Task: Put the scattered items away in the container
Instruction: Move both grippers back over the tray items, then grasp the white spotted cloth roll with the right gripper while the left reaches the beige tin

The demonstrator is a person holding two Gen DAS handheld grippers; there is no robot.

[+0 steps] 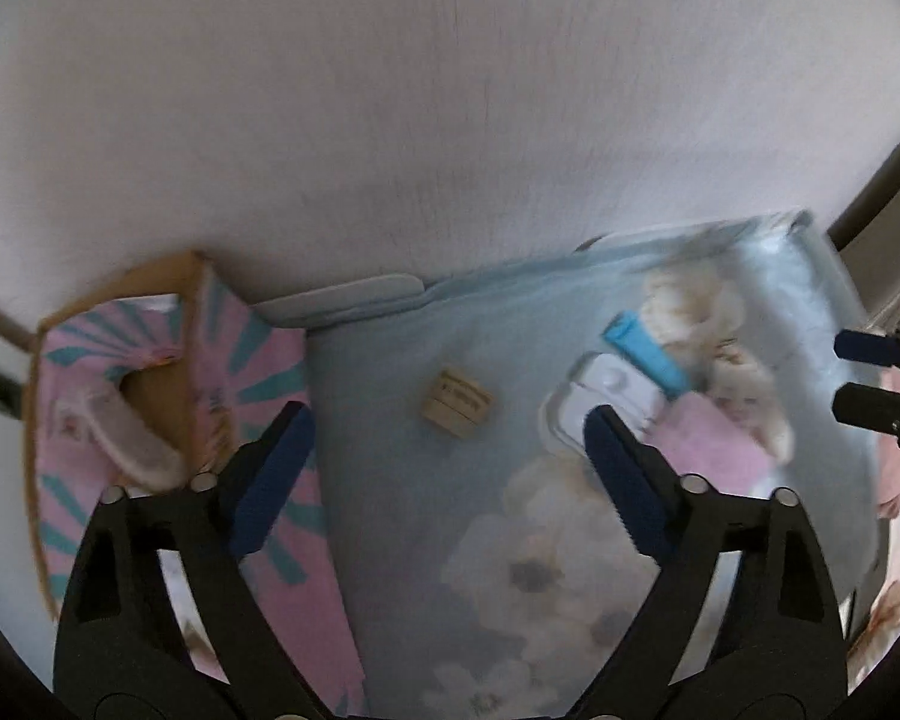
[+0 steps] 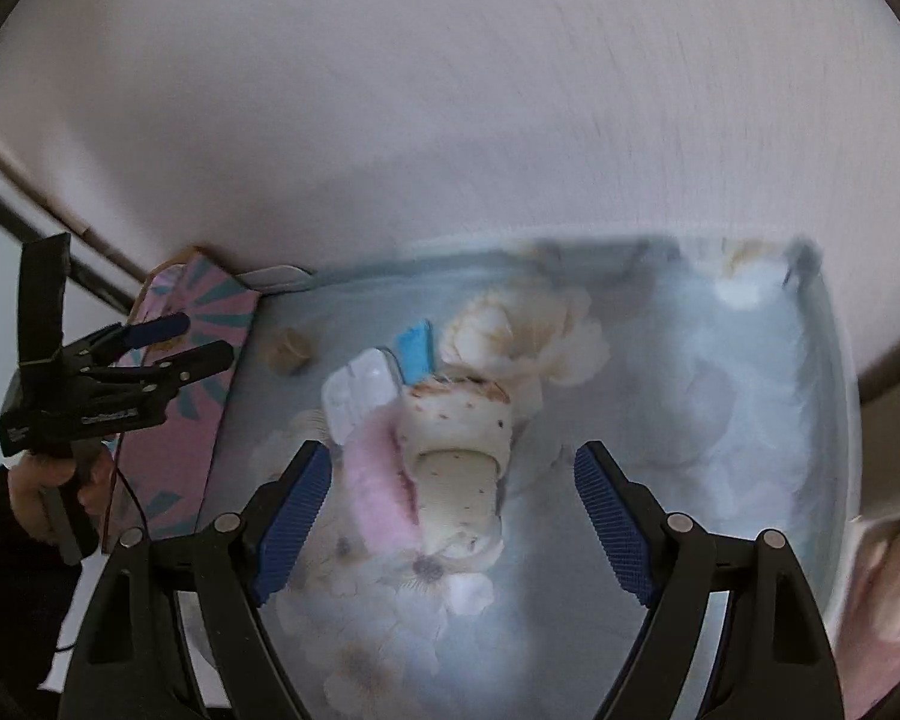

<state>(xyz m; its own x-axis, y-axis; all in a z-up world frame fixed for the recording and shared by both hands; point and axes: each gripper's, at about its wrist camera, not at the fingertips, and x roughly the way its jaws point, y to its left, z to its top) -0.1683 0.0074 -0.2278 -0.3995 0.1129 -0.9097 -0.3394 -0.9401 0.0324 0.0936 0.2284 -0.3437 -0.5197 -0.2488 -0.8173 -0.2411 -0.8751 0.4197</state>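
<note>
A pile of small items lies on a blue floral cloth [image 2: 720, 420]: a cream speckled sock roll [image 2: 456, 450], a pink fluffy piece [image 2: 378, 480], a white packet [image 2: 360, 390] and a blue piece [image 2: 417, 345]. My right gripper [image 2: 453, 516] hovers open just before the pile, empty. A small tan tag [image 1: 456, 405] lies alone beyond my left gripper [image 1: 450, 474], which is open and empty. The pink and teal cardboard box [image 1: 216, 360] sits at the left with a white fluffy item [image 1: 132, 438] inside. The pile shows blurred at the right, around the white packet [image 1: 600, 396].
A pale wall [image 1: 450, 90] rises directly behind the cloth and the box. The right gripper [image 1: 852, 375] shows at the left wrist view's right edge. A hand [image 2: 48, 480] holds the left gripper [image 2: 192, 339] over the box [image 2: 198, 360]. The cloth's right edge [image 2: 840, 420] drops off.
</note>
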